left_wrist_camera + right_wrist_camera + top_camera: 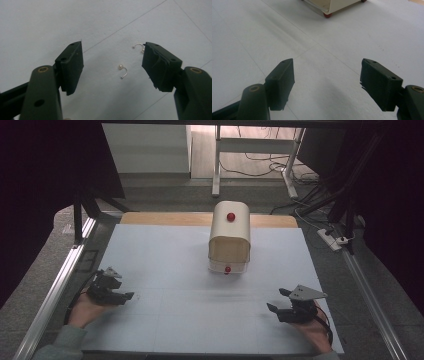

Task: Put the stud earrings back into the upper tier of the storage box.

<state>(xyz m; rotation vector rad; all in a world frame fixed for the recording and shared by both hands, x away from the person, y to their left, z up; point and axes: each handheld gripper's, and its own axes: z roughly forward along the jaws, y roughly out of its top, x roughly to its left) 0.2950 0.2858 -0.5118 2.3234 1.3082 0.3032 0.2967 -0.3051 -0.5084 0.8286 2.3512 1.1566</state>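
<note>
Pale grey table mat (200, 320), cable-strewn floor (260, 162) beyond

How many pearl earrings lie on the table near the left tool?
2: one earring lies between the left tool's open jaws; the other earring lies beside the right-hand jaw, partly hidden.

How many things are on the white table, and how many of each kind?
Little pearl earrings: 2, one lying between the left tool's open jaws, one beside its right-hand jaw
Cream box with red knobs: 1
Hand-held tools: 2, the left one and the right tool
Total: 5
</note>
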